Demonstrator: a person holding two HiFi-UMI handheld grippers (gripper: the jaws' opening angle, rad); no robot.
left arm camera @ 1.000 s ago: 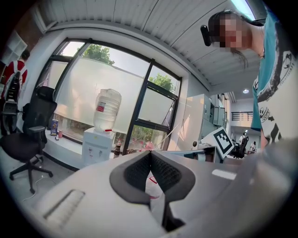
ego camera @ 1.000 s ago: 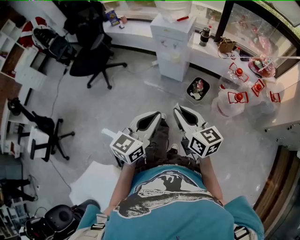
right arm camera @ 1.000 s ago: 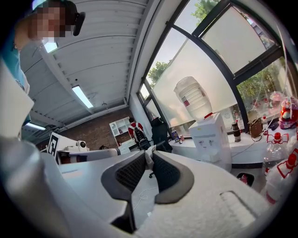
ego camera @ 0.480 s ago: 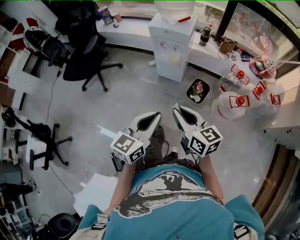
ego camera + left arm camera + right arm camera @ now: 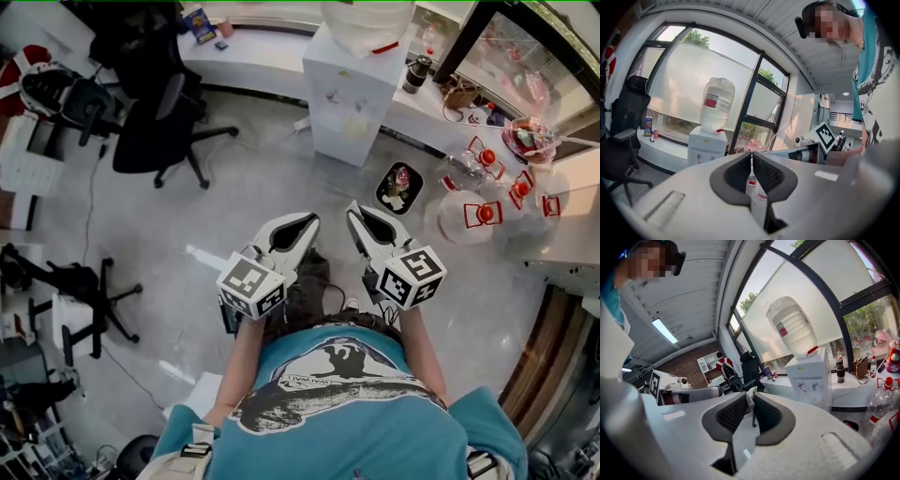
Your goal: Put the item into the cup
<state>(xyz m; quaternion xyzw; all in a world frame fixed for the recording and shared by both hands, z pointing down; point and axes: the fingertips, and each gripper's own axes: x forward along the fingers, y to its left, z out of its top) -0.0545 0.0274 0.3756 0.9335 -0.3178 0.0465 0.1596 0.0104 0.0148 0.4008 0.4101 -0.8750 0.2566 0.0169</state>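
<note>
In the head view I hold both grippers out in front of my body, above the grey floor. The right gripper (image 5: 353, 209) is shut on a small white crumpled item (image 5: 750, 398), pinched at the jaw tips in the right gripper view (image 5: 750, 394). The left gripper (image 5: 311, 218) is to its left; in the left gripper view (image 5: 751, 153) its tips meet with nothing between them. Both point towards the white water dispenser (image 5: 354, 89). I cannot pick out a cup in any view.
The dispenser, with a large bottle on top, stands against a white window counter (image 5: 262, 58). A black bin (image 5: 397, 186) and several big red-capped water jugs (image 5: 475, 214) sit right of it. A black office chair (image 5: 155, 122) is at the left, and a dark flask (image 5: 415, 73) is on the counter.
The person has stepped forward, so the dispenser and counter look nearer and the chair has slid left. Both grippers keep the same pose and grip.
</note>
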